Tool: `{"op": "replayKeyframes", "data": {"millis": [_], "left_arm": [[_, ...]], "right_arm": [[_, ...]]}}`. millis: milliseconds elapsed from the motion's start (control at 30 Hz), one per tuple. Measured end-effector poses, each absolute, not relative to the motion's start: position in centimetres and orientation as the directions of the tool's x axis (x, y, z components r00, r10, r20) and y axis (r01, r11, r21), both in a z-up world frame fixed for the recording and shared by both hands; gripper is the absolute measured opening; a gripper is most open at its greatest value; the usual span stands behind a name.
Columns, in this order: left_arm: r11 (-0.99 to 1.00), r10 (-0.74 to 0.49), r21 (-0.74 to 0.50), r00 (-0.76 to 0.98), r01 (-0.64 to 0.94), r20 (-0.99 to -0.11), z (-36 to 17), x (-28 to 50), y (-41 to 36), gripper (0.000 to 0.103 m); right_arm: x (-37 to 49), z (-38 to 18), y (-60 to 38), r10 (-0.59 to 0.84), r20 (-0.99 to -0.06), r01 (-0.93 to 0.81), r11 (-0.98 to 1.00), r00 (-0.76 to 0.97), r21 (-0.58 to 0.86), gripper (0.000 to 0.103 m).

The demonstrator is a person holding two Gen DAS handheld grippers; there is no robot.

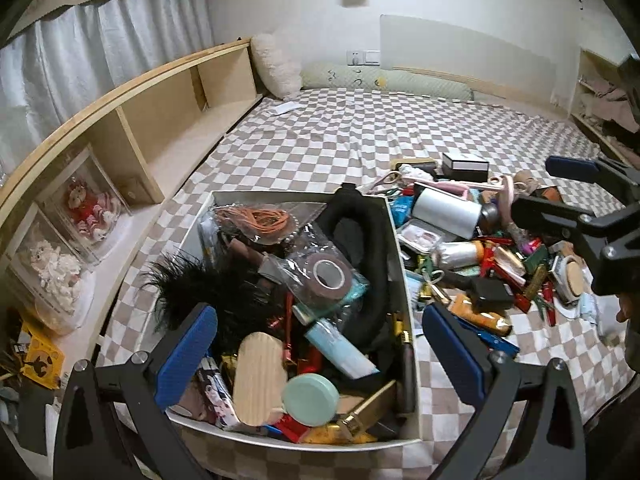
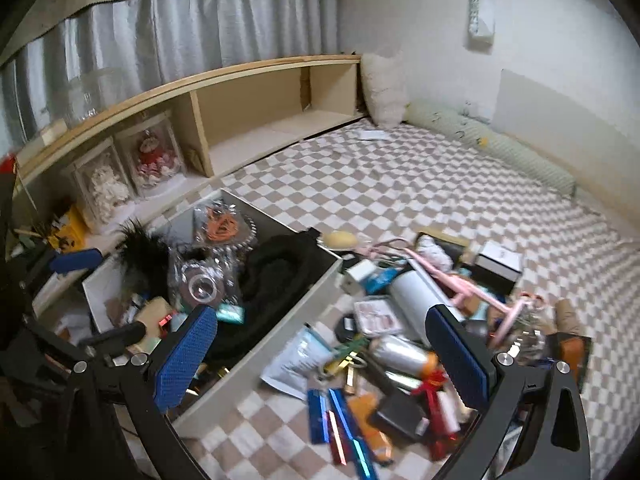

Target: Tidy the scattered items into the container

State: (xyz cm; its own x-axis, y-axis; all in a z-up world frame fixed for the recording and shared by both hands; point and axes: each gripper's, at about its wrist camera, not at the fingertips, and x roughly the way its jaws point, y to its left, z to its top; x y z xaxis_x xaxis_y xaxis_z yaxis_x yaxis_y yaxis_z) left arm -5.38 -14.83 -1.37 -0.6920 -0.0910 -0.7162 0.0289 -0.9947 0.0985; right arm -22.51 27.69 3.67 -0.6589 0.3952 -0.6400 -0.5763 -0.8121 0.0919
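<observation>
- A white box (image 1: 404, 240) is set on the checkered bed (image 1: 320, 136), filling the left wrist view from the centre down to 6 o'clock.
- The box is packed full: a roll of brown tape (image 1: 326, 276) in clear wrap near its middle, a black padded band (image 1: 360, 236) along its 3 o'clock wall, black feathers (image 1: 192, 284) at 9 o'clock, a coil of orange cord (image 1: 264, 218) at 12 o'clock.
- A wooden oval piece (image 1: 258, 376) and a mint round case (image 1: 310, 398) are seen at the box's 6 o'clock end.
- The scattered items (image 2: 400, 344) are heaped on the bed just beside the box, at its 3 o'clock side; a white cylinder (image 2: 412, 300) and a silver can (image 2: 400, 354) lie among them.
- The left gripper (image 1: 320, 356) is held over the box, spread wide and empty.
- The right gripper (image 2: 320, 358) is held over the heap, likewise spread wide, with nothing between its 2 blue pads (image 2: 184, 356).
</observation>
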Motion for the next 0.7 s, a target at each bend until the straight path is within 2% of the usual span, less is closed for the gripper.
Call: {"op": "replayKeyframes", "data": {"millis": [300,700], "left_arm": [[-0.992,-0.087,0.129,-0.723,-0.004,-0.685,-0.8,-3.4,-13.5,0.103],[-0.989,-0.069,0.141,-0.753,-0.032,-0.655,-0.7,-1.5,-12.2,0.103]], "right_arm": [[-17.8,4.4,26.5,0.425,-0.622,-0.626,-0.767,-0.658,0.138,0.103],[-13.7,3.7,24.3,0.490,-0.629,-0.683,-0.725,-0.603,0.091,0.103]]}}
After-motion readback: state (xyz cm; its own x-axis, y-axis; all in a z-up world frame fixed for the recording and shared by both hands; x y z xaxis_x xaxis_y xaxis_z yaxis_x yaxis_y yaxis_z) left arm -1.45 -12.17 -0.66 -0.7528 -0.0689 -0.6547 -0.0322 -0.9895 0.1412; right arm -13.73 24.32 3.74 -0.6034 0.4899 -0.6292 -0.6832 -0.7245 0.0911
